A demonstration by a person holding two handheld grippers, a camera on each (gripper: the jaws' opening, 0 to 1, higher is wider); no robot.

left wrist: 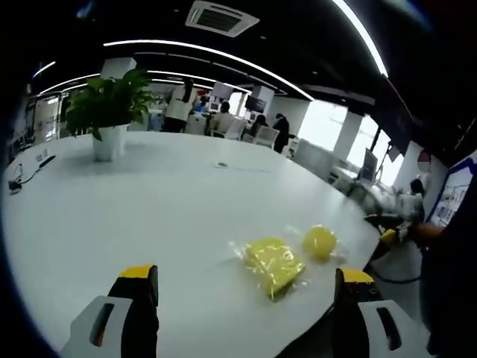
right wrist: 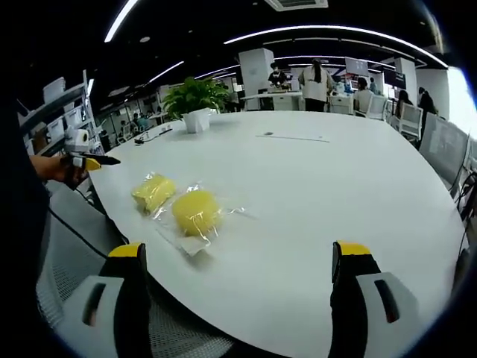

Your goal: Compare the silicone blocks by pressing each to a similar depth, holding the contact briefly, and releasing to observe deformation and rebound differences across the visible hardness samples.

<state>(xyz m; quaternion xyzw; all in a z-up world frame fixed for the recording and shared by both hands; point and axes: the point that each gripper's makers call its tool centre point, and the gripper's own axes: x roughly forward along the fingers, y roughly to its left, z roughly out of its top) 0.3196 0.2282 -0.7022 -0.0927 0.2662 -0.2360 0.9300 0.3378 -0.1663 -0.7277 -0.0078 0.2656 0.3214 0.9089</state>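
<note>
While both grippers, left gripper [left wrist: 246, 298] and right gripper [right wrist: 237, 280], hover with jaws spread and empty, two bagged yellow blocks, rectangular block [left wrist: 273, 263] and round block [right wrist: 197, 212], lie side by side near the table [right wrist: 313, 194] edge, within pressing reach.

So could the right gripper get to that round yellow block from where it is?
Probably yes: the right gripper is open, and bare table lies between it and the round yellow block in its clear wrapper.
</note>
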